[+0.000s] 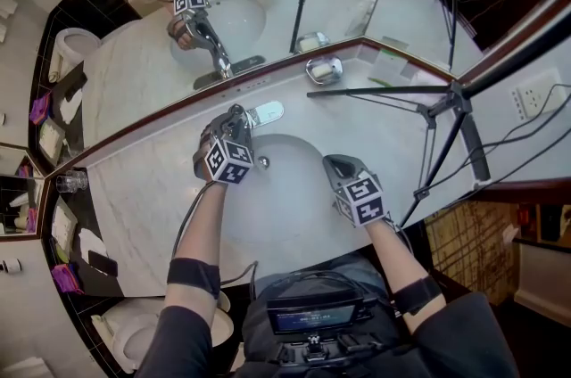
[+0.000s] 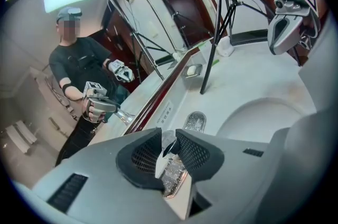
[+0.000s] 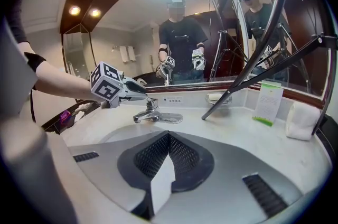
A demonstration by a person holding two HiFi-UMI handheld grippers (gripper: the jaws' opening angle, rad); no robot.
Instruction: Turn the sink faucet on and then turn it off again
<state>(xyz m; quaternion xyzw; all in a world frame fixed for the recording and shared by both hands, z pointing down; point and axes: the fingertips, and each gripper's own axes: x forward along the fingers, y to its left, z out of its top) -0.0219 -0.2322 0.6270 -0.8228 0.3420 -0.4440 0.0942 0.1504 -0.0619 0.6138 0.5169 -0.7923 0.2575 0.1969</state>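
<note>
Faucet (image 3: pixel 152 111) stands at the back rim of the basin (image 1: pixel 294 207), under the mirror (image 1: pixel 268 2), with its spout reaching out over the bowl. No stream shows under the spout in the right tool view.

Left tool (image 2: pixel 169 138) is on the faucet, coming in from the person's side. Its gap is narrow and the chrome lever (image 2: pixel 168 148) stands in it, with both pads against it as far as the left tool view shows. The lever's long axis runs up through the gap, roughly in line with the tool, so it is held across its thin width. Judgement: the grip looks set and the next move is a lift or swing of that lever, so the left hand has the job.

Right tool (image 3: pixel 169 136) is closed on nothing. It sits right of the faucet and well apart from it, over the near side of the basin. It is idle and out of the lever's path.

Around the faucet:
- Drain stopper (image 1: pixel 262 161) lies just in front, down in the bowl.
- Soap dish (image 1: pixel 324 69) is to the right, on the surface (image 1: pixel 143 189) by the mirror.
- Tripod (image 1: pixel 446 104) is further right, with one leg crossing above the surface toward the soap dish.
- Green-and-white card (image 3: pixel 268 101) is beyond that.
- Glass (image 1: pixel 71 182) is far left.

Nothing stands beside the lever itself. Risk, as a guess: slick chrome may let the pads slide.
</note>
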